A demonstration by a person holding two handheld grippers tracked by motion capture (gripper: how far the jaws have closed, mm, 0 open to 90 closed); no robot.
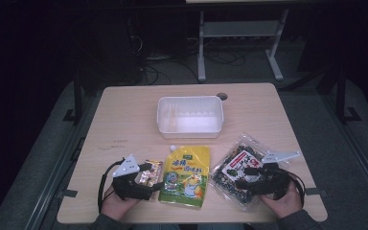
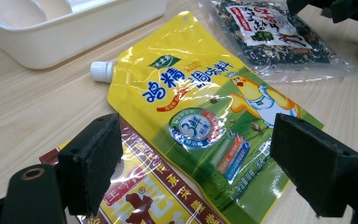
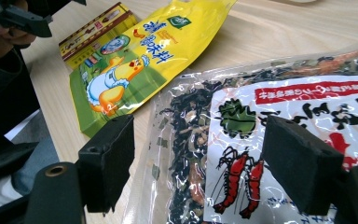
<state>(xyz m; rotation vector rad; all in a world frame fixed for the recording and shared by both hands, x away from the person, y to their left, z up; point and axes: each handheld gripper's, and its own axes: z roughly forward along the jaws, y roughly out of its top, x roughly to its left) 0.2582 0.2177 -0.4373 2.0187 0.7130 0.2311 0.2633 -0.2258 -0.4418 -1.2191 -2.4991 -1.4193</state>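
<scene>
Three packets lie flat: red-gold packet (image 1: 149,173), yellow pouch (image 1: 186,176), clear seaweed bag (image 1: 237,175).

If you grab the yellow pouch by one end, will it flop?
Probably: the yellow pouch is a soft bag lying flat, so it should sag. Its shiny film looks slippery. The white cap end is likely stiffer.

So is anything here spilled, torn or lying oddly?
Nothing stands out. The yellow spout pouch, the seaweed bag and the small red-and-gold packet lie flat and sealed on the table, none spilled. The white tub sits upright and empty behind them.
</scene>
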